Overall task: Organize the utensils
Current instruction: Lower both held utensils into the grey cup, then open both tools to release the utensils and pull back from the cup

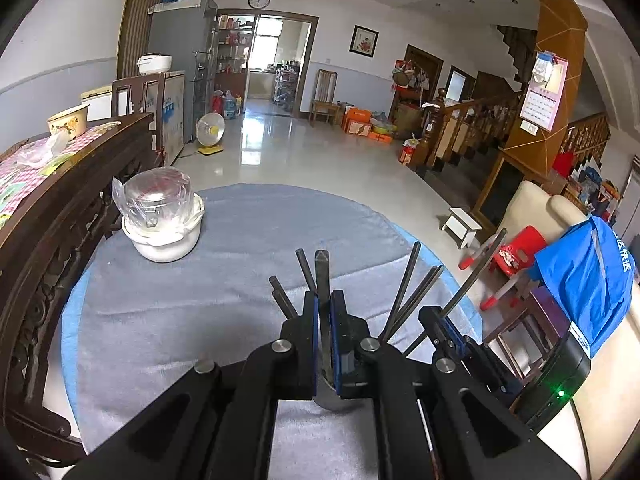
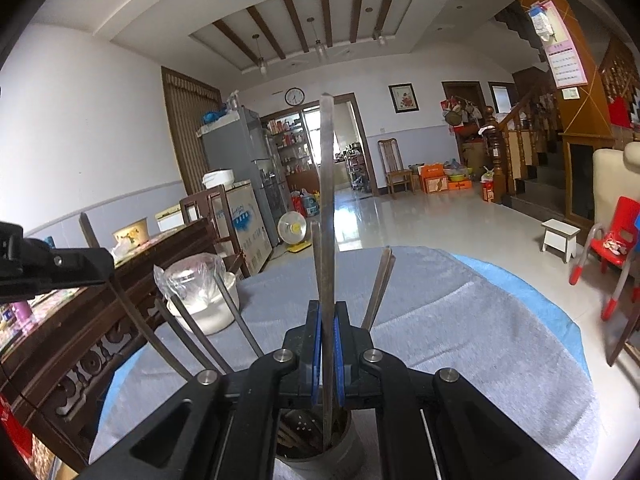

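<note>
**Both tools lowering chopsticks into the holder**

The right tool (image 2: 328,354) is pinching one dark chopstick (image 2: 327,208) upright between its blue pads; the stick's lower end dips into the metal holder (image 2: 320,450) directly beneath the tool, where other sticks already stand and fan out to either side. The left tool (image 1: 324,334) is likewise clamped on a chopstick (image 1: 322,276), with the holder's rim just visible below its jaws and more sticks leaning to its left and right. The holder stands on the grey-clothed table (image 1: 224,280); a covered white pot (image 1: 162,216) sits far ahead-left. Judging by this, the insertion step is nearly finished. Next, each tool should spread its jaws to drop its stick, then lift straight up, clear of the leaning neighbours.
</note>
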`<move>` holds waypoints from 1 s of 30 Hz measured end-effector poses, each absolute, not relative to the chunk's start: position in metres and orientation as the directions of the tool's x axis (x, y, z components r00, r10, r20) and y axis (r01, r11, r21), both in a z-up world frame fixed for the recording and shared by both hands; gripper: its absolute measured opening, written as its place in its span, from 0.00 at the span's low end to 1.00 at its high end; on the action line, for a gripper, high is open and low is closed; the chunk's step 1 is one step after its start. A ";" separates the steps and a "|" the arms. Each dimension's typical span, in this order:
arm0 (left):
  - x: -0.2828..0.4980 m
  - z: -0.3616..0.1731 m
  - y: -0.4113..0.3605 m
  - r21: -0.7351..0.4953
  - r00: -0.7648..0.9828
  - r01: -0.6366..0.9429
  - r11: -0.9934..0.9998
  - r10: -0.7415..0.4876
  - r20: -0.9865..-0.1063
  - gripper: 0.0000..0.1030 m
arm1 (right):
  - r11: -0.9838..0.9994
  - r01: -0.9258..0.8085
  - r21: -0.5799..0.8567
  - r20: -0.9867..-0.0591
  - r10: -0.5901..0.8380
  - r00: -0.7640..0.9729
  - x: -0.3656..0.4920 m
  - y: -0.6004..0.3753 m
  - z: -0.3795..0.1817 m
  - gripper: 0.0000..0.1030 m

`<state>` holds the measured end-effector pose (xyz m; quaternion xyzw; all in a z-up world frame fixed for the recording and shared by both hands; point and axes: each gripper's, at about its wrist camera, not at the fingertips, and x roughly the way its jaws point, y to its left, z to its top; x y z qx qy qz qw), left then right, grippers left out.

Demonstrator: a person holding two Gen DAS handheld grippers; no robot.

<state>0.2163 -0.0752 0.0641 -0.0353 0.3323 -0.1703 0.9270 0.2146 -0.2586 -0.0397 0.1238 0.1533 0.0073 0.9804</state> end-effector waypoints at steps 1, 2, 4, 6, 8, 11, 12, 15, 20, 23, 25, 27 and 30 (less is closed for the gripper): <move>0.217 0.064 -0.075 -0.180 0.720 0.291 0.939 -0.339 -0.606 0.06 | 0.969 0.023 0.245 -0.303 0.053 0.952 0.215 -0.258 -0.040 0.06; 0.218 0.063 -0.075 -0.182 0.717 0.292 0.939 -0.341 -0.608 0.06 | 0.969 0.024 0.246 -0.309 0.055 0.949 0.215 -0.259 -0.042 0.06; 0.218 0.061 -0.073 -0.184 0.715 0.291 0.939 -0.342 -0.610 0.06 | 0.968 0.025 0.248 -0.318 0.056 0.947 0.216 -0.259 -0.044 0.06; 0.218 0.059 -0.072 -0.189 0.713 0.291 0.938 -0.344 -0.610 0.06 | 0.969 0.025 0.247 -0.321 0.058 0.945 0.215 -0.259 -0.046 0.06; 0.218 0.057 -0.069 -0.194 0.711 0.291 0.937 -0.347 -0.612 0.06 | 0.969 0.021 0.245 -0.324 0.061 0.944 0.213 -0.258 -0.047 0.06; 0.219 0.055 -0.065 -0.200 0.707 0.292 0.935 -0.352 -0.613 0.07 | 0.969 0.010 0.248 -0.326 0.073 0.943 0.211 -0.258 -0.048 0.06; 0.220 0.053 -0.063 -0.203 0.705 0.291 0.935 -0.353 -0.615 0.07 | 0.969 0.009 0.247 -0.327 0.075 0.942 0.211 -0.257 -0.048 0.06; 0.221 0.049 -0.060 -0.213 0.698 0.292 0.932 -0.360 -0.619 0.07 | 0.968 -0.010 0.251 -0.328 0.095 0.940 0.209 -0.256 -0.048 0.07; 0.220 0.044 -0.053 -0.213 0.693 0.288 0.934 -0.357 -0.626 0.09 | 0.965 -0.013 0.261 -0.333 0.103 0.937 0.202 -0.257 -0.048 0.07; 0.218 0.038 -0.047 -0.204 0.688 0.281 0.938 -0.345 -0.638 0.26 | 0.958 -0.014 0.286 -0.336 0.114 0.935 0.197 -0.261 -0.048 0.07; 0.216 0.034 -0.045 -0.188 0.690 0.273 0.944 -0.328 -0.645 0.43 | 0.951 -0.014 0.309 -0.341 0.125 0.932 0.195 -0.265 -0.047 0.07; 0.212 0.028 -0.043 -0.155 0.698 0.262 0.953 -0.298 -0.651 0.44 | 0.943 -0.018 0.331 -0.348 0.139 0.927 0.194 -0.267 -0.048 0.08; 0.202 0.024 -0.038 -0.126 0.703 0.256 0.958 -0.274 -0.656 0.53 | 0.936 -0.021 0.351 -0.358 0.155 0.921 0.191 -0.269 -0.048 0.08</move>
